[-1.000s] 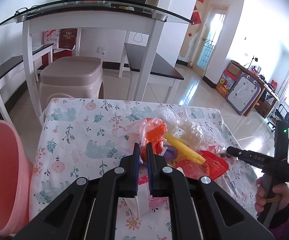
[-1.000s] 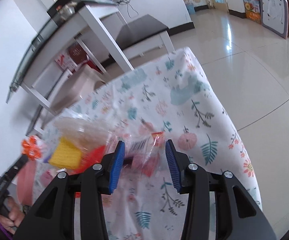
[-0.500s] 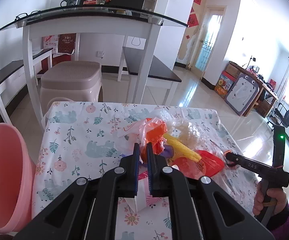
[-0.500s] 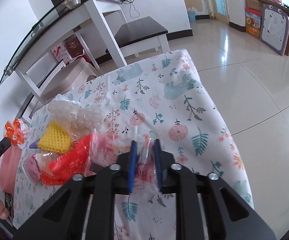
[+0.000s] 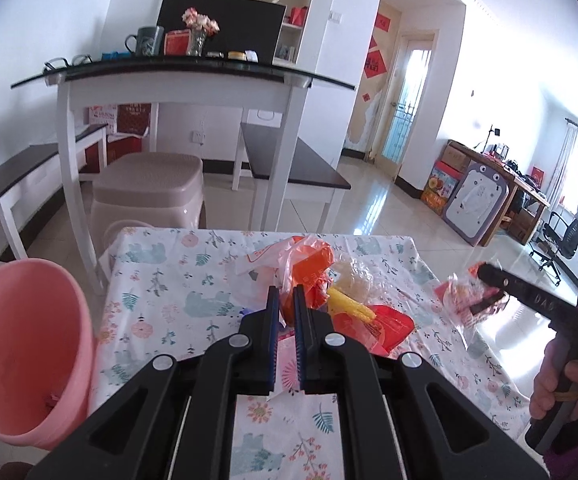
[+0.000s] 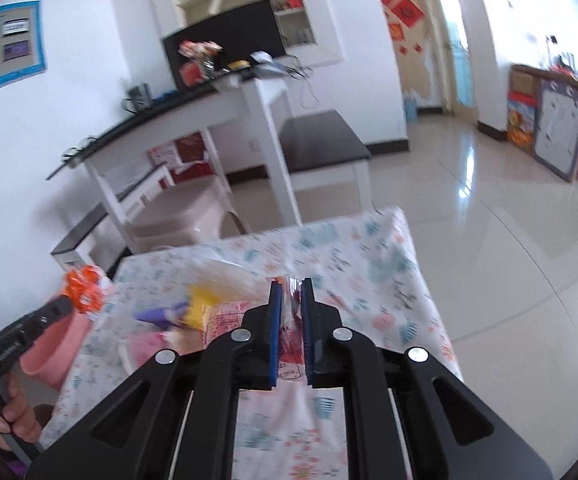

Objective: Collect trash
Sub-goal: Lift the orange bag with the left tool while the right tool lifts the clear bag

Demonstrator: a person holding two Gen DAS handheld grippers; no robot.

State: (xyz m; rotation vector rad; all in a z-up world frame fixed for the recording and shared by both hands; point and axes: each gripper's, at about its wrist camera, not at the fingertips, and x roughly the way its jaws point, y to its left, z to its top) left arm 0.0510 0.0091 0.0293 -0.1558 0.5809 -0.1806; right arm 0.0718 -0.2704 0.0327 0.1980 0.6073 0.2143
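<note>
On the desk (image 5: 161,300), floral cloth, sits the trash pile; pink bin (image 5: 25,344) stands just off the desk's left edge, open mouth up. Everything below is placed relative to that bin.

Step in hand, my read: pick phase is done for both hands, carry to the bin comes next. Nothing from this grab is in the bin yet.

Left tongs (image 5: 283,300) are clenched on the orange-and-clear plastic bag (image 5: 309,264), bag bunched above the jaws, nearer the bin than anything else held. Right tongs (image 6: 287,300) are clamped on a clear wrapper with red print (image 6: 289,336); in the left view it dangles off the tips at the desk's far-right side, well apart from the bin.

Left on the desk, right of the bin: red flat packet (image 5: 385,326), yellow foam net (image 5: 349,306), crumpled clear film (image 5: 353,276), small purple piece (image 6: 161,314).

Next move calls for:
- left hand swings over the bin mouth, then releases
- right hand has to cross the whole desk, so go second to avoid a clash
- both items are thin, floppy film; the bag may drag neighbours off the pile, so lift clear first

Right view is motion-blurred; wrapper print unreadable.
</note>
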